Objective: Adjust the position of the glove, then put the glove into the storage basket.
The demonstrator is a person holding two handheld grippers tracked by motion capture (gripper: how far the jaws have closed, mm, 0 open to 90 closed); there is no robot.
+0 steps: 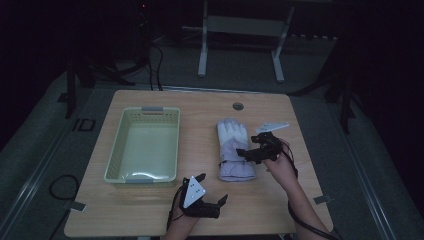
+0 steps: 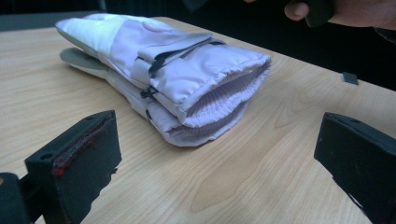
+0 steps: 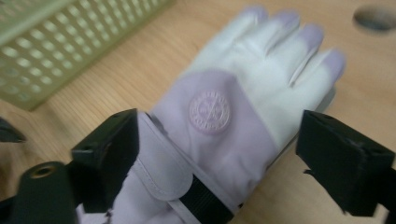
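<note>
1. The pair of lilac-and-white gloves is lying flat and stacked on the table, to the right of the green basket, cuffs facing the person; judged: stacked so the pair can be handled as one.
2. The right gripper is hovering just over the gloves' cuff end, jaws standing wide on either side of the strap and pressing on nothing; the gloves are resting free.
3. The left gripper is waiting near the gloves' cuffs, on the person's side, jaws wide and empty, aimed at the cuff openings; probably ready to assist.
4. The basket is sitting empty left of the gloves, the likely destination.
</note>
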